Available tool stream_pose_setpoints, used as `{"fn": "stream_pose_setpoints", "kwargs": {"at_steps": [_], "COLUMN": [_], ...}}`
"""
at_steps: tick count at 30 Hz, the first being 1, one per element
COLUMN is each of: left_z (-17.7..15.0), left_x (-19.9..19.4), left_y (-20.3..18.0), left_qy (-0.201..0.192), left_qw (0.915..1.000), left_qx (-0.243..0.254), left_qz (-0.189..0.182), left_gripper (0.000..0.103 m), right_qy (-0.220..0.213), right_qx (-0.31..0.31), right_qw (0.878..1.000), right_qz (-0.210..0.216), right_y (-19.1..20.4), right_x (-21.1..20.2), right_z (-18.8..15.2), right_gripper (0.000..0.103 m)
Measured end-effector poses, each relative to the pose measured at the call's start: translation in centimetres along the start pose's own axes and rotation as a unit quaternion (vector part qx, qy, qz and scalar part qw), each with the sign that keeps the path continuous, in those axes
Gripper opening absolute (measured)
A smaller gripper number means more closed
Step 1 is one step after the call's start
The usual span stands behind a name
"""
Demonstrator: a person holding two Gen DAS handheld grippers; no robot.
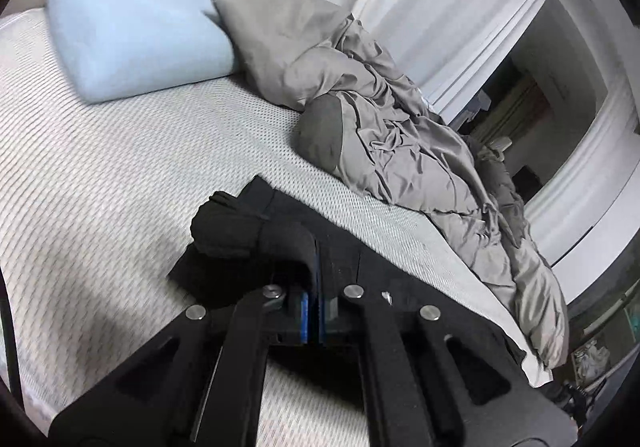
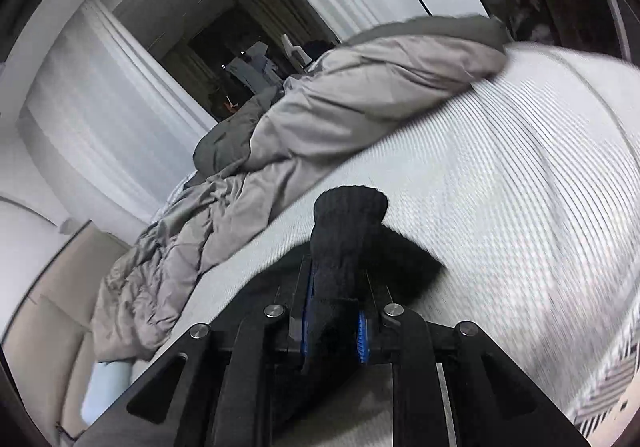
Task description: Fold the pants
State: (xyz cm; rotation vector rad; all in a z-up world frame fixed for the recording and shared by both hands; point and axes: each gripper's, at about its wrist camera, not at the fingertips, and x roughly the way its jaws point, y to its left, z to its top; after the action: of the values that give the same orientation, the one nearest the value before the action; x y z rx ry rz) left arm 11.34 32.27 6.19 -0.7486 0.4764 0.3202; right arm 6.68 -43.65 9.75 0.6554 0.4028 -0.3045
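The black pants [image 1: 236, 231] are lifted off the white textured mattress [image 1: 100, 175], and a bunch of cloth sticks out ahead of each gripper. In the left wrist view my left gripper [image 1: 316, 267] is shut on a fold of the pants, its blue pads pressed together on the fabric. In the right wrist view my right gripper [image 2: 334, 287] is shut on another thick bunch of the black pants [image 2: 346, 223], which rises between the blue pads. More black cloth hangs below both grippers and hides part of the bed.
A light blue pillow [image 1: 136, 47] lies at the head of the bed. A crumpled grey duvet [image 1: 400, 135] runs along the far side of the mattress, also seen as the duvet [image 2: 320, 119]. White curtains [image 1: 460, 7] and a dark window stand behind it.
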Motion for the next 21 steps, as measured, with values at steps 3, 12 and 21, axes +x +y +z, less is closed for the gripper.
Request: {"fn": "stream_pose_setpoints", "kwargs": {"at_steps": [3,12,21], "left_z": [2.9,5.7,6.9], "left_x": [5.6,20.2,17.1], "left_y": [-1.7,-0.1,0.2], "left_qy": [0.021,0.110,0.063], "left_qw": [0.9997,0.9909,0.9954], "left_qx": [0.001,-0.021,-0.028], "left_qz": [0.014,0.074,0.066], "left_gripper": [0.000,0.035,0.077], "right_qy": [0.011,0.076,0.052], "right_qx": [-0.015,-0.045,-0.071], "right_qw": [1.000,0.992,0.992], "right_qz": [-0.017,-0.088,-0.092], "right_y": [2.6,5.8,4.8], "right_x": [5.3,23.1,19.4], "right_z": [2.8,5.9,2.9], "right_gripper": [0.016,0.047,0.078]}}
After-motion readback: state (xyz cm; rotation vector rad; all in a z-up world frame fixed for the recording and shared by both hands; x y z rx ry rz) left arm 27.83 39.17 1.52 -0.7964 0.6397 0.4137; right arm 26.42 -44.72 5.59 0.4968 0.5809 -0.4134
